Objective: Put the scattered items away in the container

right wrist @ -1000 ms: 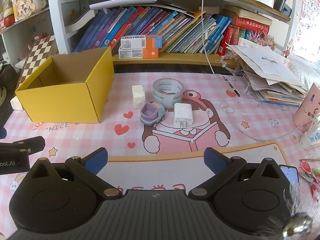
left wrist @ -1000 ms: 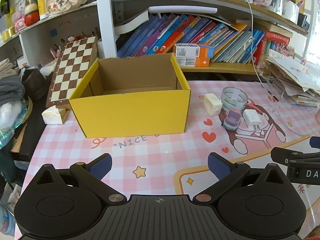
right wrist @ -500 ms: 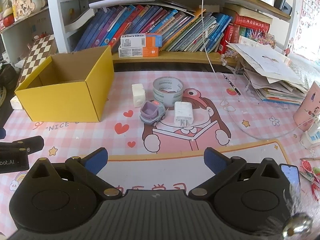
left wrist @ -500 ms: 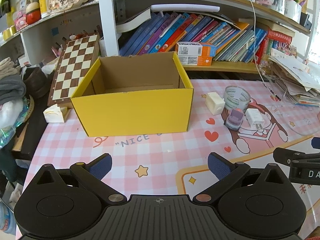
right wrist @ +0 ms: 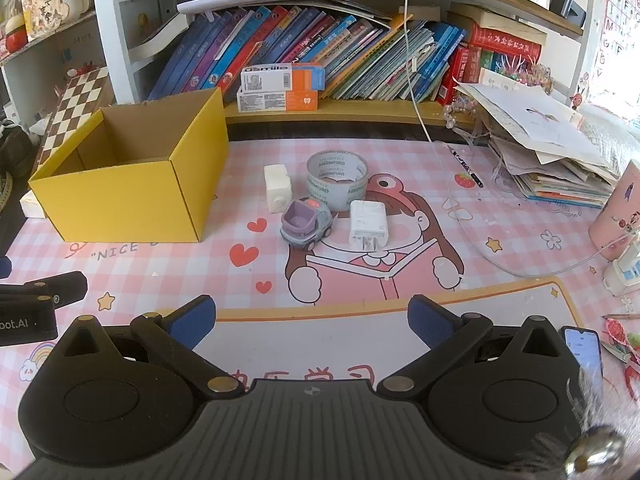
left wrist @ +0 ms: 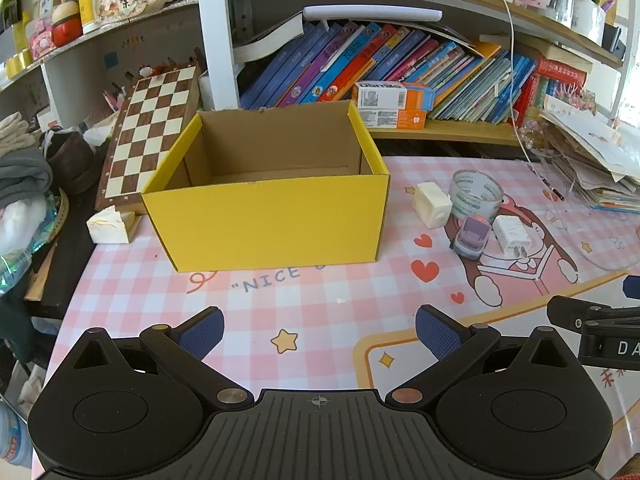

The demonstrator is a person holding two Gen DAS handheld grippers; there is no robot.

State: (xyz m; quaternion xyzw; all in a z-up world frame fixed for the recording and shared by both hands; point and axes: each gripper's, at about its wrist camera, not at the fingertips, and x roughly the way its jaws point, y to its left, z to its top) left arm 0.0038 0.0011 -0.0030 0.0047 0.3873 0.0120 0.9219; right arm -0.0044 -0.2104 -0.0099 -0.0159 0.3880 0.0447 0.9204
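Note:
An open yellow cardboard box [left wrist: 268, 220] [right wrist: 120, 196] stands empty on the pink mat. To its right lie a white block [right wrist: 277, 188] [left wrist: 432, 205], a roll of clear tape [right wrist: 337, 182] [left wrist: 475, 196], a purple toy car [right wrist: 306, 227] [left wrist: 472, 237] and a white charger plug [right wrist: 368, 225] [left wrist: 512, 237]. My left gripper [left wrist: 318, 332] is open and empty, in front of the box. My right gripper [right wrist: 312, 322] is open and empty, in front of the toy car and charger.
A bookshelf [right wrist: 320, 56] runs along the back. A chessboard [left wrist: 148, 136] leans left of the box. A stack of papers [right wrist: 552, 160], a pink cup [right wrist: 620, 216], a white cable [right wrist: 520, 268] and a phone [right wrist: 584, 350] lie at the right.
The left gripper has drifted a little left, so the box sits more central in its view. The right gripper has edged slightly towards the items. Both stay open.

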